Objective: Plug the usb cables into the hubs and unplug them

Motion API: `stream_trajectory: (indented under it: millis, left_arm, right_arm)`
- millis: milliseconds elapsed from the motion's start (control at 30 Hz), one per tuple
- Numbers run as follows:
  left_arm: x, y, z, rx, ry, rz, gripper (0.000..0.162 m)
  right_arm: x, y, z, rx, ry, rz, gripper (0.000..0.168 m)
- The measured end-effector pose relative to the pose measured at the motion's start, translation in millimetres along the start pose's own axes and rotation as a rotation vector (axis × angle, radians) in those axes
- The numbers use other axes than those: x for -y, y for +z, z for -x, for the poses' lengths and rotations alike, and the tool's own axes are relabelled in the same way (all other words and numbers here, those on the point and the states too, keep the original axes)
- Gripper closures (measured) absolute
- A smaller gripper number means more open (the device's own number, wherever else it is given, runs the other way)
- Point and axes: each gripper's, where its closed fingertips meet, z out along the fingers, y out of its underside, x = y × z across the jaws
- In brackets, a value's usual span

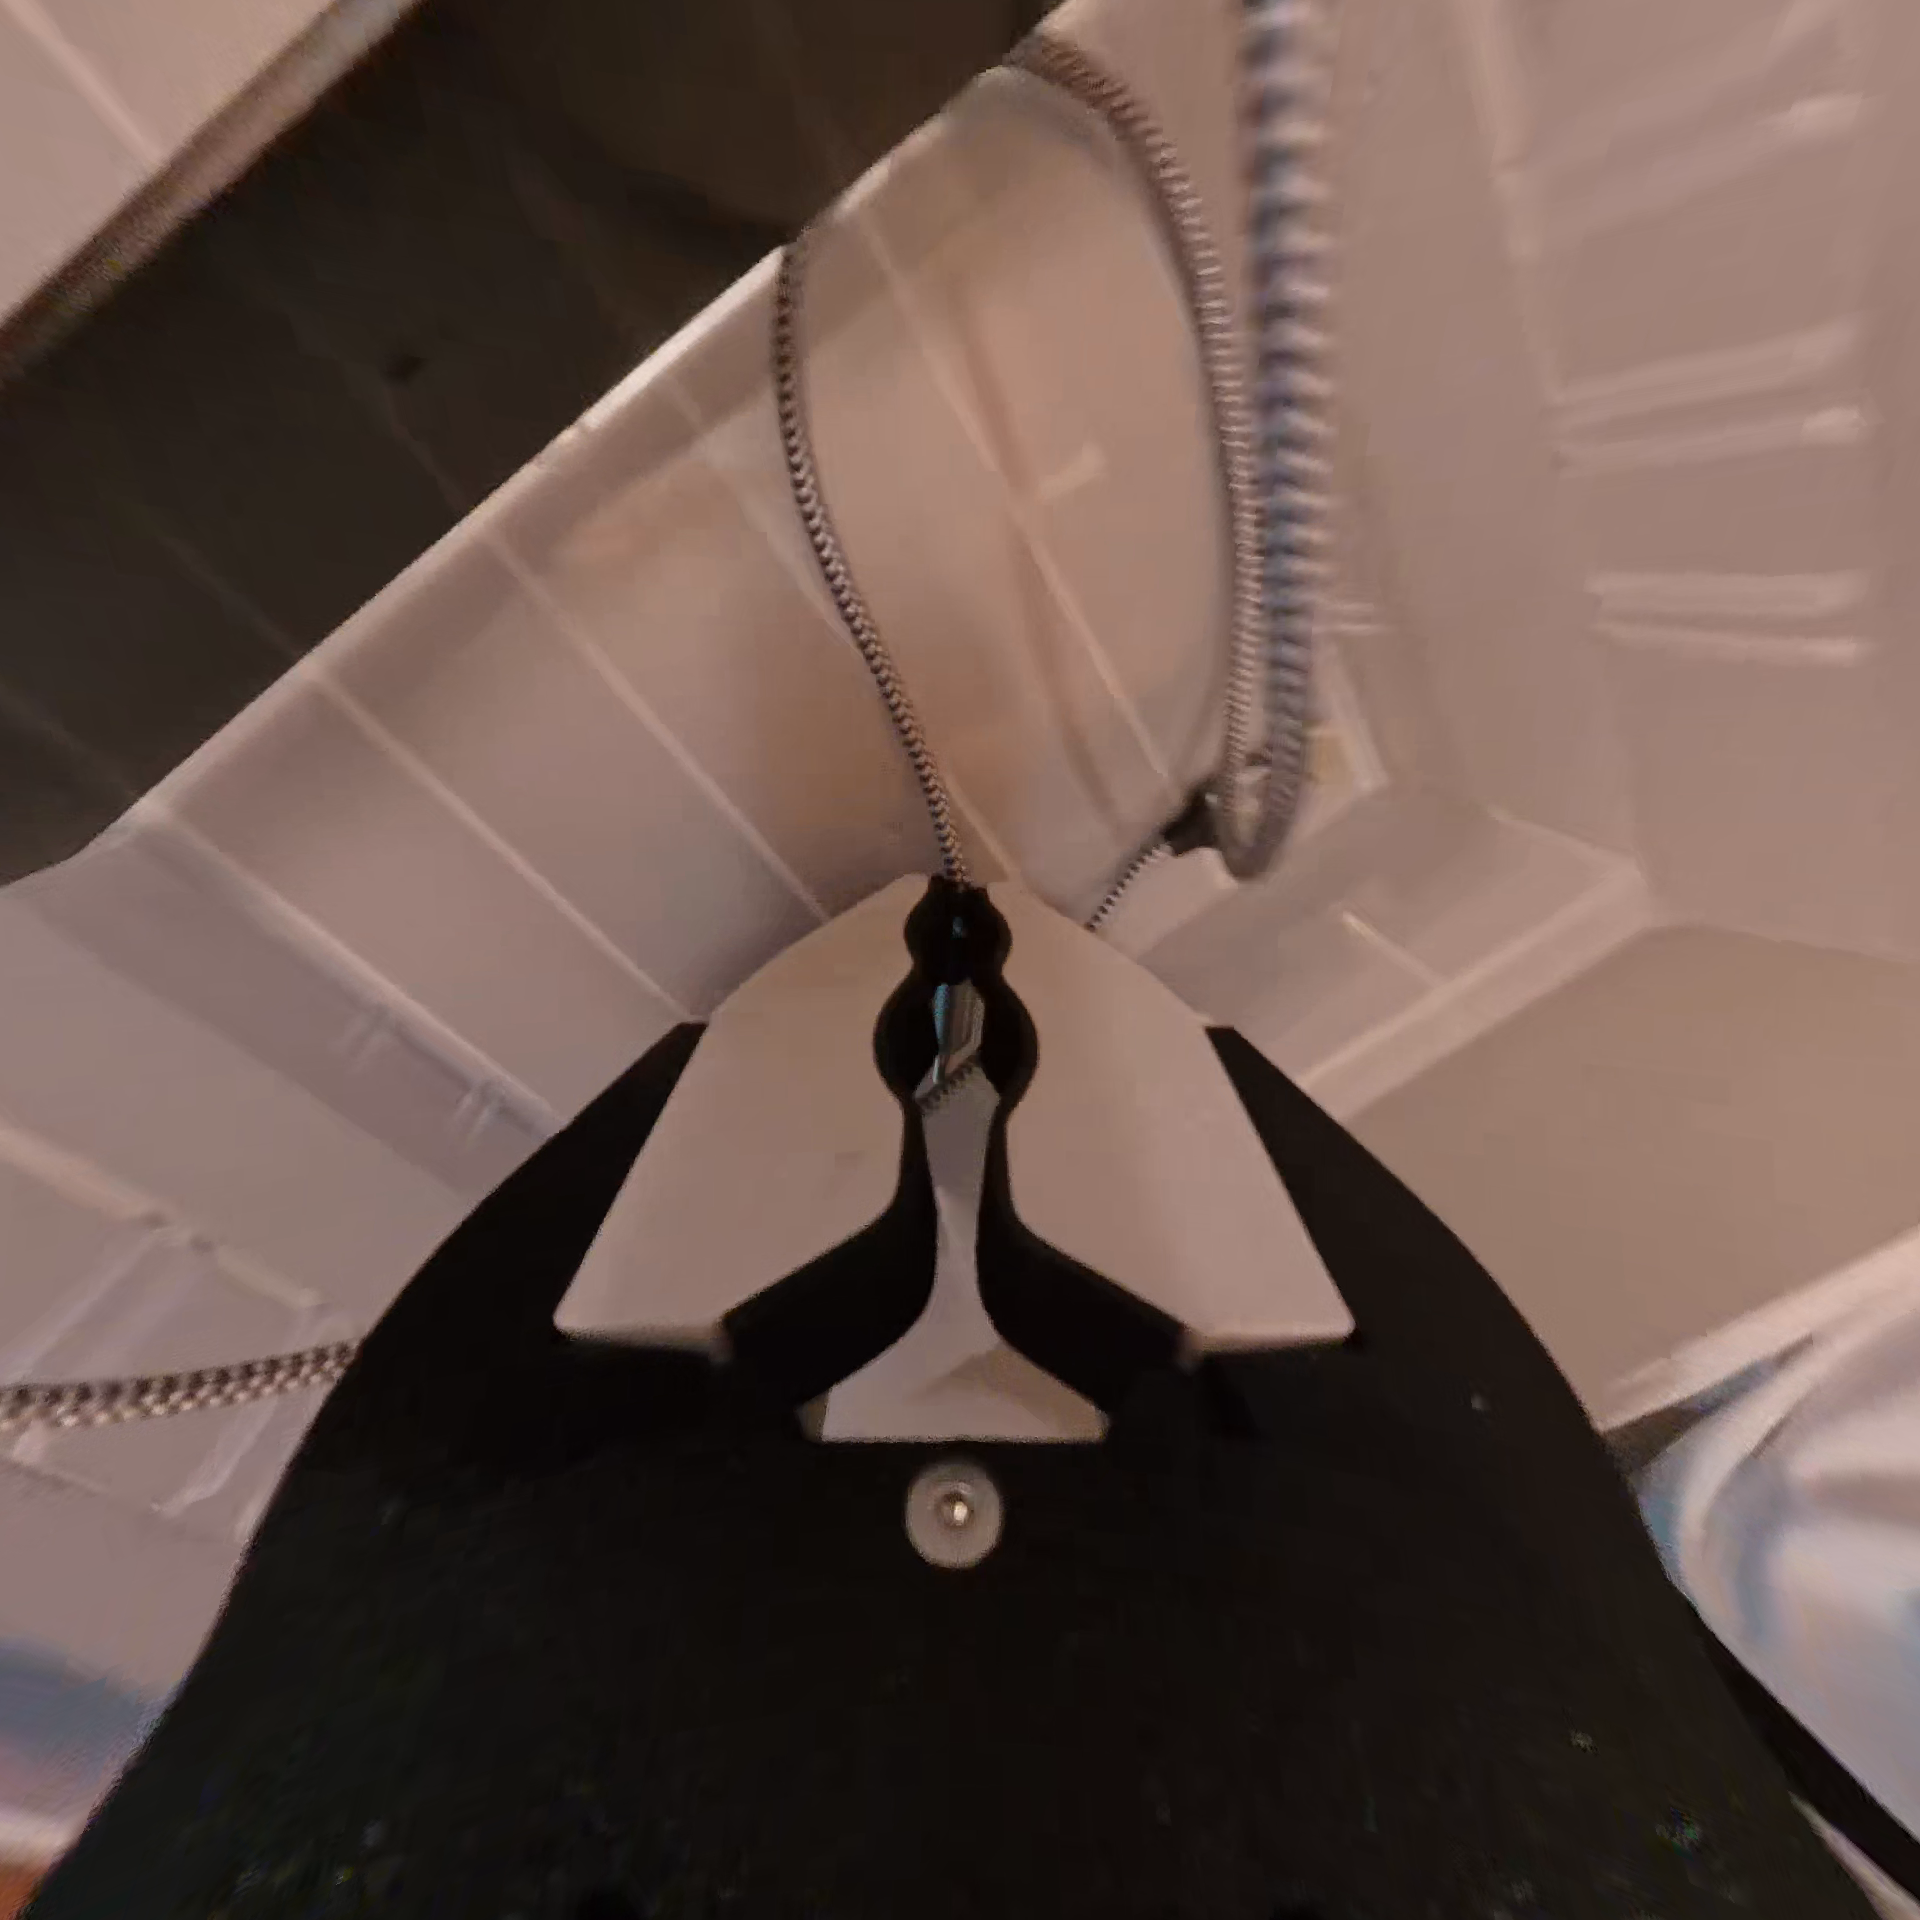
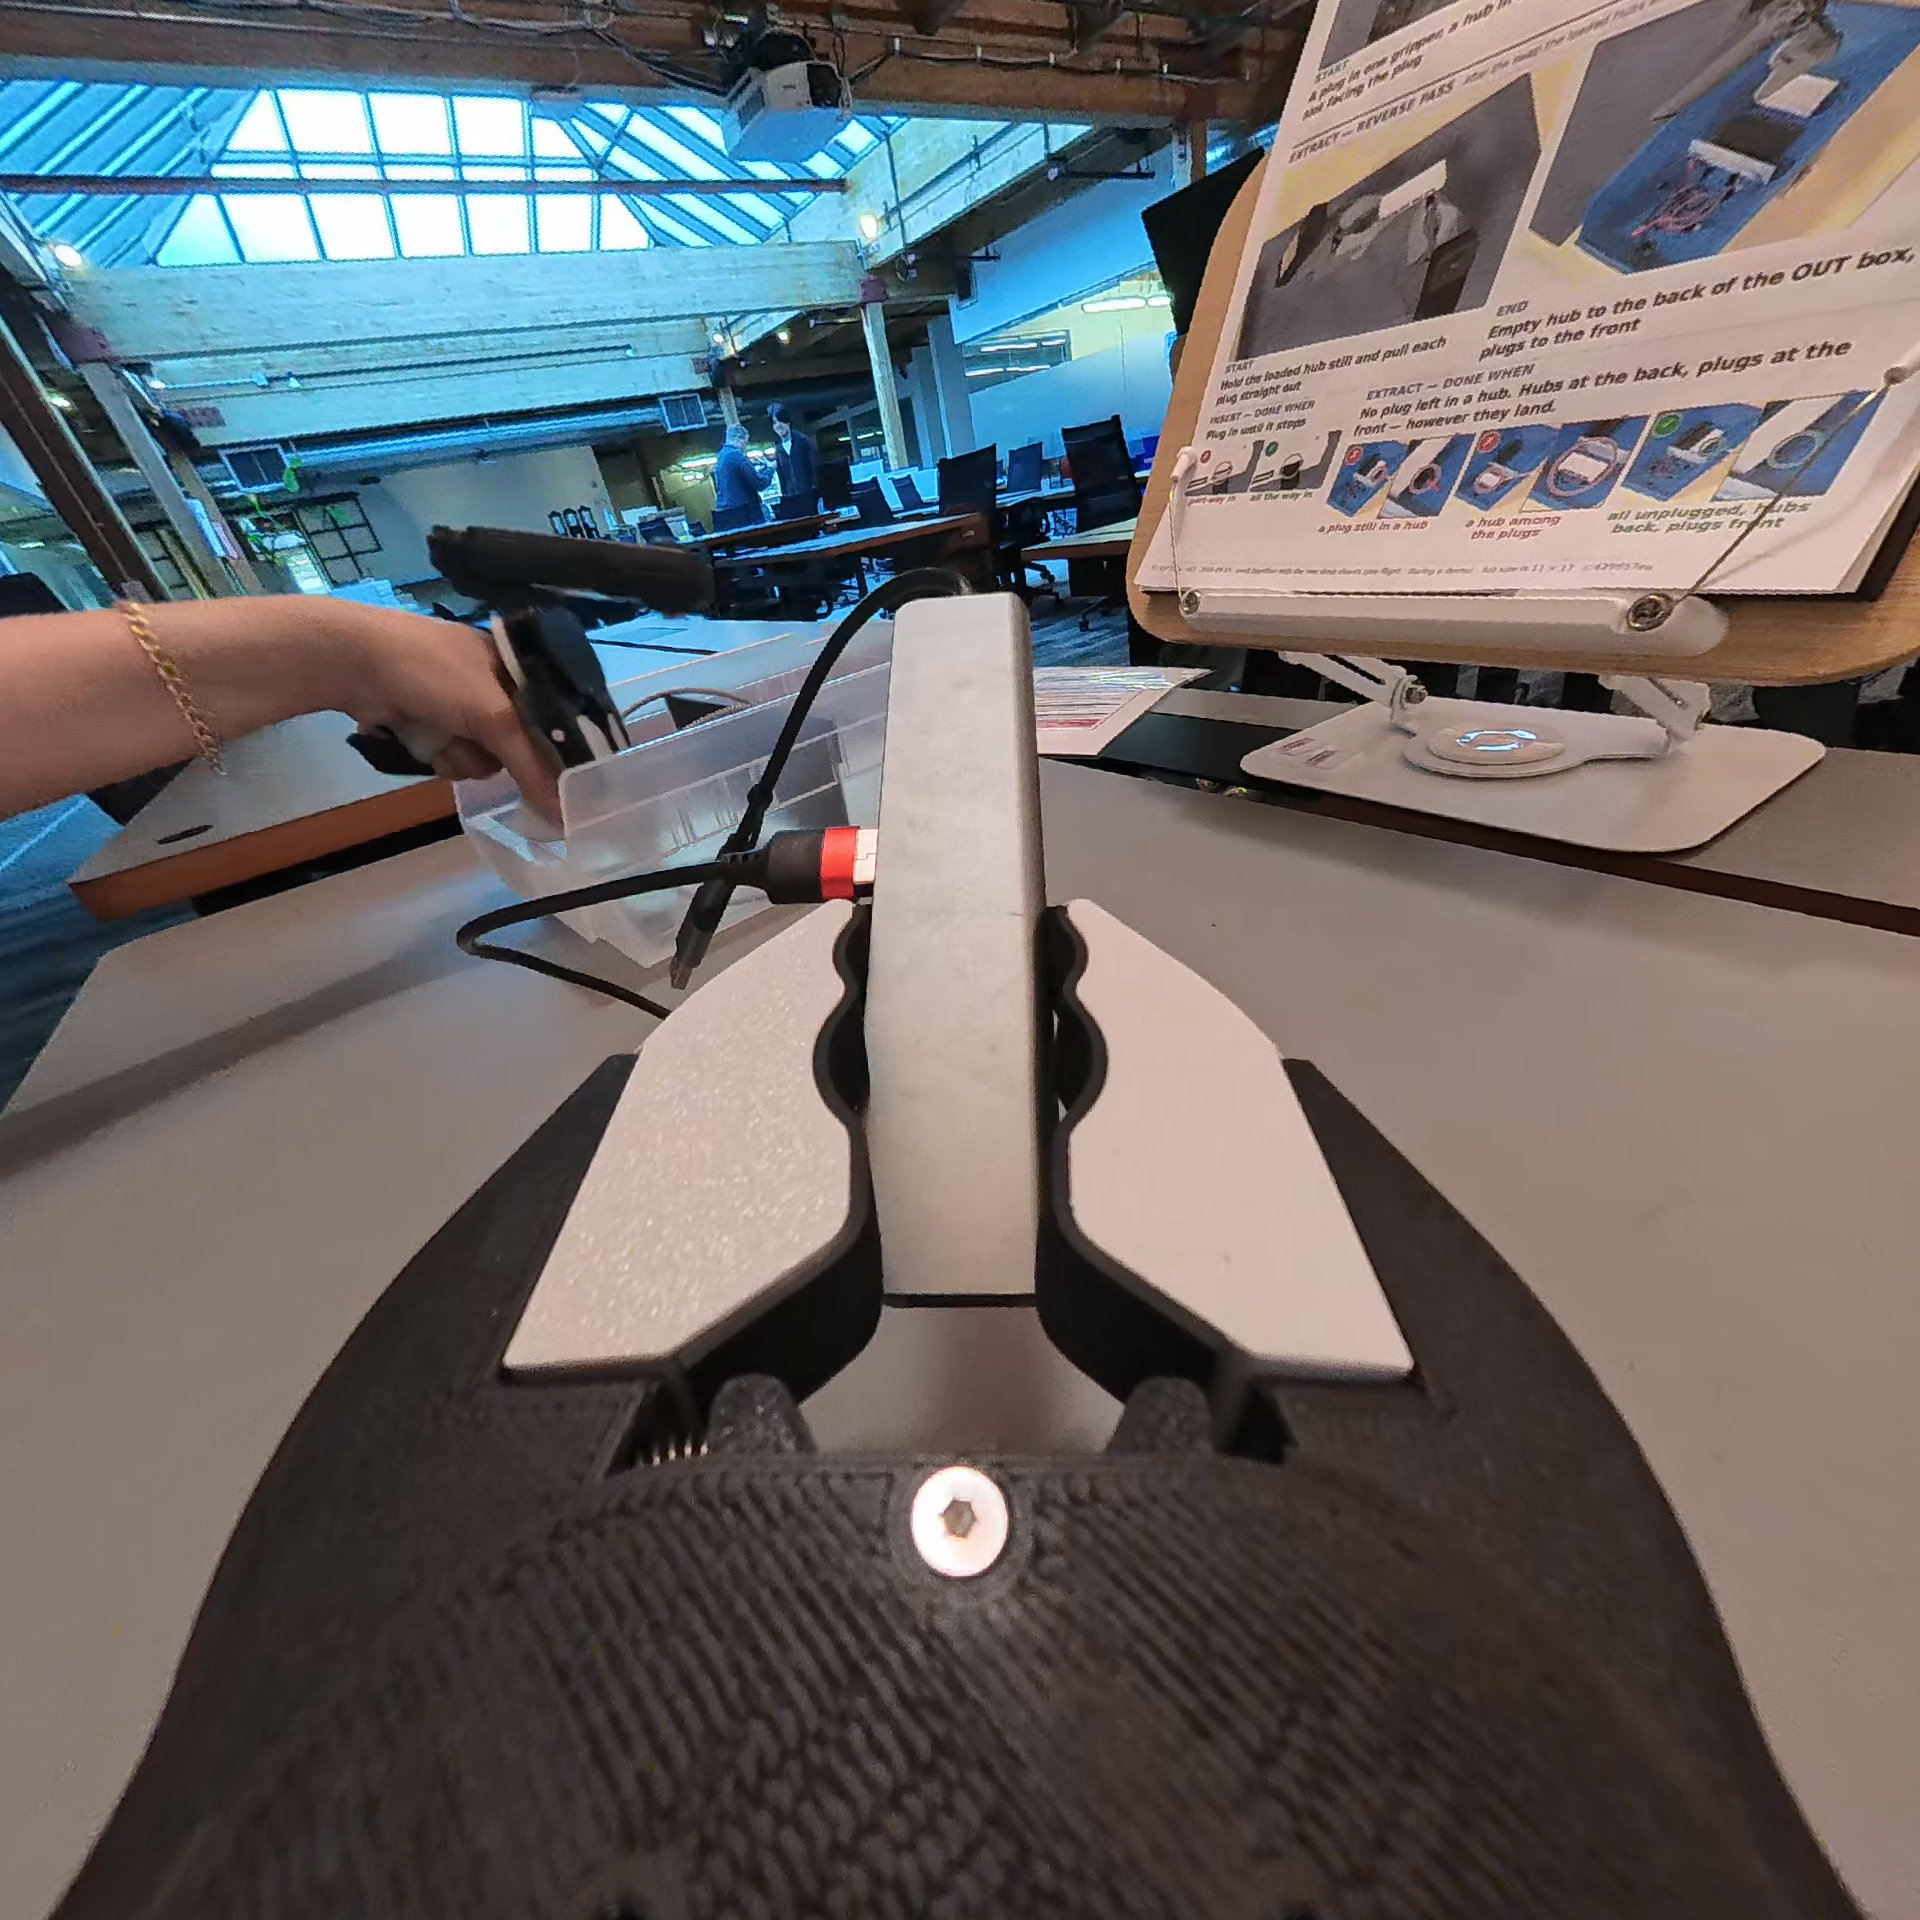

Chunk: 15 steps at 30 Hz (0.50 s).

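Clamping a grey hub [image 2: 956,935], the right gripper [image 2: 956,1101] holds it upright above the grey table [image 2: 1455,1039], fingers pressed to its two flat sides. A red-and-black plug [image 2: 831,864] sits in a port on the hub's left edge; its black cable [image 2: 582,904] loops down to the table. The hub's own black lead [image 2: 821,675] arcs from its top and hangs with a free plug beside the red one.

Only the right wrist view shows the wider room: a clear bin [image 2: 665,821] left of the hub, a hand [image 2: 447,696] dipping the left gripper [image 2: 561,686] into it, and an instruction sheet [image 2: 1558,312] on a stand [image 2: 1507,769] at right.

The left wrist view shows what that angle hides: inside the bin [image 1: 520,779], the left gripper [image 1: 957,987] is closed on the plug end of a braided black-and-white cable [image 1: 821,499]. The cable [image 1: 1216,436] curves up from the fingertips around a white oval piece [image 1: 987,468] and back down; what that piece is I cannot tell. Another braided stretch [image 1: 177,1387] crosses at lower left. The view is motion-blurred.
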Motion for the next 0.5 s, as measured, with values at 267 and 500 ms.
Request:
stream_trajectory:
  millis: [267,500]
  left_arm:
    - [12.3,-88.5,-57.1,-0.232,0.134,-0.277,0.16]
    - [2.5,-204.8,-104.2,-0.383,0.261,-0.645,0.16]
  right_arm:
    - [0.0,-0.1,0.8,0.007,0.001,0.0,0.136]
    - [0.0,-0.2,1.3,0.011,-0.001,0.0,0.136]
